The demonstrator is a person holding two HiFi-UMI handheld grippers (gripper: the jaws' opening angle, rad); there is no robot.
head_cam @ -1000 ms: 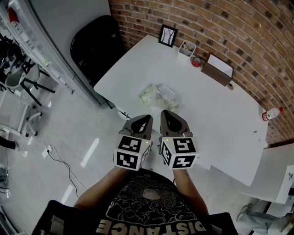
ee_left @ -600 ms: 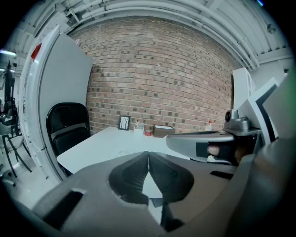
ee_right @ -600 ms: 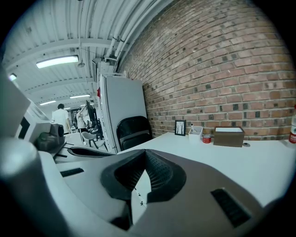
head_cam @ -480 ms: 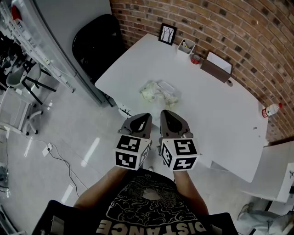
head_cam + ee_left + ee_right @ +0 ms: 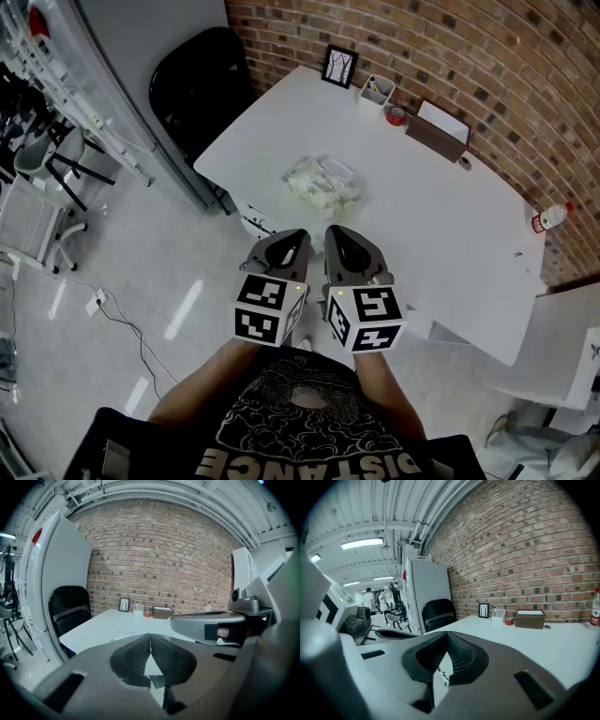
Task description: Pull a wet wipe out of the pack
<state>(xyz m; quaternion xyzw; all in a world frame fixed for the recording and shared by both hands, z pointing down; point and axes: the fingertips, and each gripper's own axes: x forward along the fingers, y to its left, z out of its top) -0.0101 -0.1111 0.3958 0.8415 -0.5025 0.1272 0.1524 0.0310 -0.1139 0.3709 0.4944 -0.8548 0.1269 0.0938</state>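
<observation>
The wet wipe pack [image 5: 322, 185], pale green and white with a crumpled clear top, lies on the white table [image 5: 441, 244] near its front-left edge. My left gripper [image 5: 297, 240] and right gripper [image 5: 337, 236] are held side by side over the floor, short of the table and the pack. Both are shut with nothing between the jaws. In the left gripper view the left gripper [image 5: 150, 637] shows its jaws meeting at the tips, with the table beyond. In the right gripper view the right gripper [image 5: 446, 637] is closed the same way.
A black chair [image 5: 197, 89] stands at the table's far left corner. Along the brick wall sit a picture frame [image 5: 340, 66], a white holder [image 5: 377, 91], a red tape roll [image 5: 397, 115], a brown box [image 5: 436, 131] and a bottle [image 5: 548, 217]. A white cabinet [image 5: 562, 347] stands at the right.
The table and pack have slid slightly up in the head view. Both grippers stay side by side and shut.
</observation>
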